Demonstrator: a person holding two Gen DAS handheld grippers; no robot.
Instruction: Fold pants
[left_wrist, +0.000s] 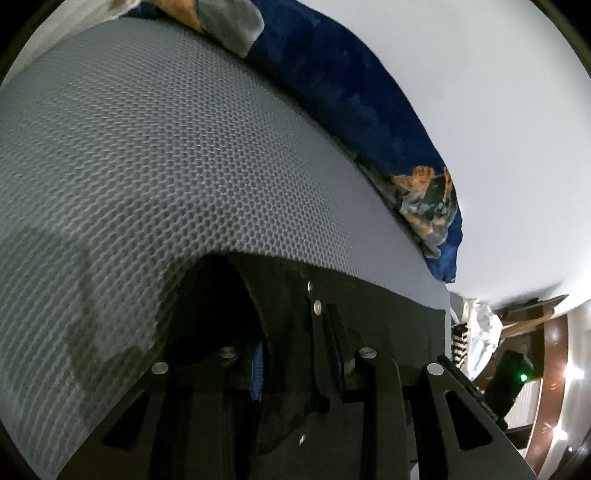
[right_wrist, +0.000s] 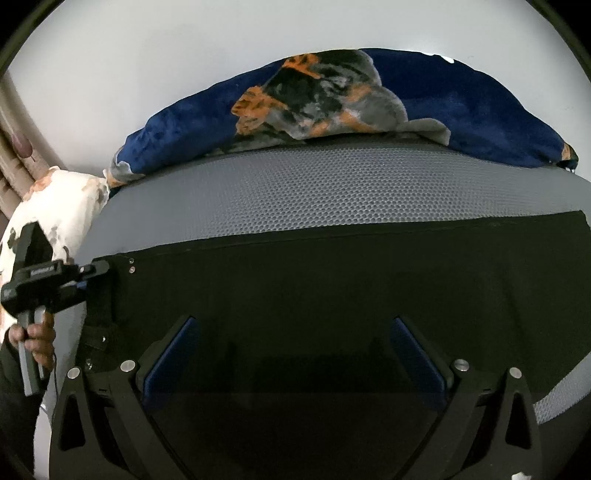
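No writing can be read. The black pants (right_wrist: 314, 288) lie flat across the grey mesh mattress (right_wrist: 332, 192), filling the lower frame. The left tongs (left_wrist: 291, 350) are clenched on their waistband edge; the right tongs (right_wrist: 293, 354) hang released above them.

One pants (right_wrist: 295, 288), two blankets (right_wrist: 461, 107)

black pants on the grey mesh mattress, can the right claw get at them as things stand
Probably yes: the right claw stands open just above the flat black pants on the grey mesh mattress, nothing between them; the left claw is off at their corner.
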